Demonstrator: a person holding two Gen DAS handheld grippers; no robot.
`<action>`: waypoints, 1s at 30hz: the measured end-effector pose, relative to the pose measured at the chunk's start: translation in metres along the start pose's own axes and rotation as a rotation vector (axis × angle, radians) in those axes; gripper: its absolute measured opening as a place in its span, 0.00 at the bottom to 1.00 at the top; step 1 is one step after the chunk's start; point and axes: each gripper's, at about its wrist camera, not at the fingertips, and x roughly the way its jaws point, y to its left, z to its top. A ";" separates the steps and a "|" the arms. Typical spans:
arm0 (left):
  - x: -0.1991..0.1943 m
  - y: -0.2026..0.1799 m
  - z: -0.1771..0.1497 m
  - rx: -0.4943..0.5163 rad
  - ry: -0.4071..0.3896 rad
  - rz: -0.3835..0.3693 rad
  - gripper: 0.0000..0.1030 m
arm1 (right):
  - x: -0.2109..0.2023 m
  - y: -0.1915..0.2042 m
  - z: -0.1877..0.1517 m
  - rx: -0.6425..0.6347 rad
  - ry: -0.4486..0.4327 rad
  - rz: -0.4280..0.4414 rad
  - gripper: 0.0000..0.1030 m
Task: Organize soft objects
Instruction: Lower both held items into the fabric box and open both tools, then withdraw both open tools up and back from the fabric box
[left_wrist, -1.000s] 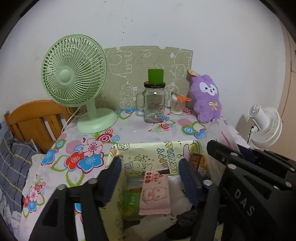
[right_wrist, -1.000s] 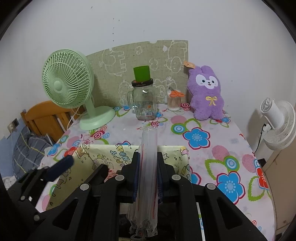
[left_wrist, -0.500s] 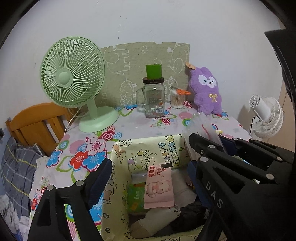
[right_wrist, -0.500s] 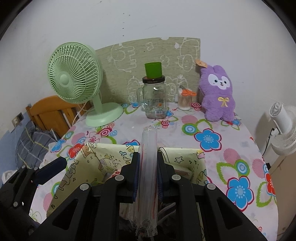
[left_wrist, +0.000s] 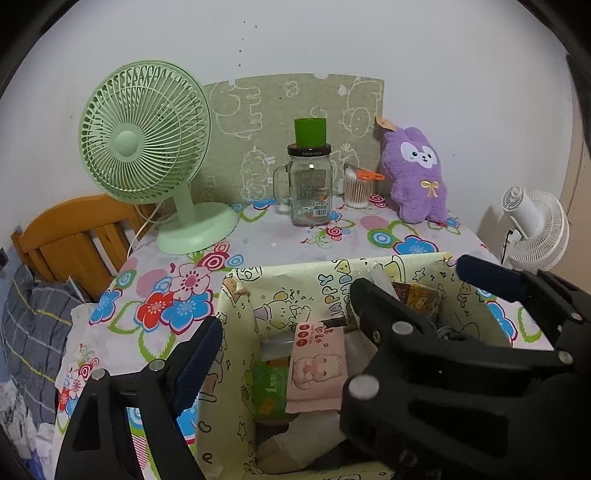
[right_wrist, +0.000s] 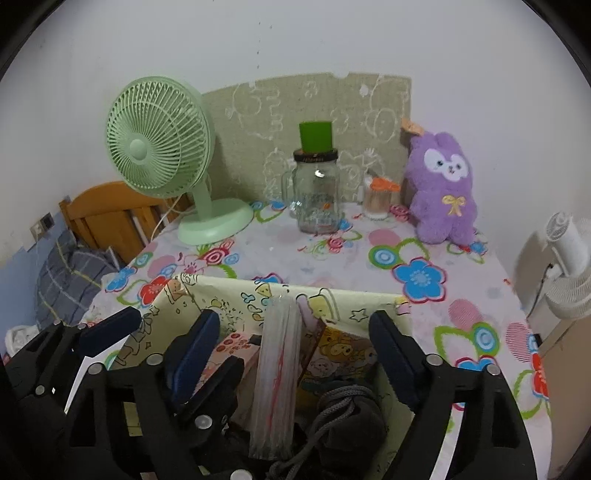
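A yellow cartoon-print bag (right_wrist: 258, 291) stands open on the flowered table. My right gripper (right_wrist: 295, 325) hangs over its mouth with its jaws opening. A clear packet of straws (right_wrist: 277, 369) stands upright between the fingers, and neither pad touches it. Beside the packet lie a pink wipes pack (right_wrist: 229, 347), a bear-print packet and a dark drawstring pouch (right_wrist: 347, 417). My left gripper (left_wrist: 291, 332) is open at the bag's (left_wrist: 288, 295) left side, above the pink pack (left_wrist: 317, 369). Its right finger is hidden behind the right gripper (left_wrist: 413, 280). A purple plush (left_wrist: 417, 177) sits at the back right.
A green fan (left_wrist: 144, 133) stands at the back left. A glass jar (left_wrist: 310, 188) with a green cup on it and a swab pot stand mid-back against a printed board. A wooden chair (left_wrist: 74, 236) is left of the table, a white fan (left_wrist: 535, 229) right.
My right gripper has gone from shut on the straw packet to wide open, and the packet now stands lower in the bag. The left jaws have spread a little wider.
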 end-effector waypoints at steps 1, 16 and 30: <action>0.000 0.000 0.000 -0.001 0.001 -0.002 0.85 | -0.001 0.000 0.000 -0.003 -0.001 -0.005 0.89; -0.008 -0.005 -0.008 -0.018 0.019 -0.019 0.94 | -0.020 -0.007 -0.009 0.016 0.026 -0.070 0.96; -0.051 0.002 -0.022 -0.045 -0.021 -0.008 1.00 | -0.068 -0.004 -0.028 0.071 -0.014 -0.108 0.96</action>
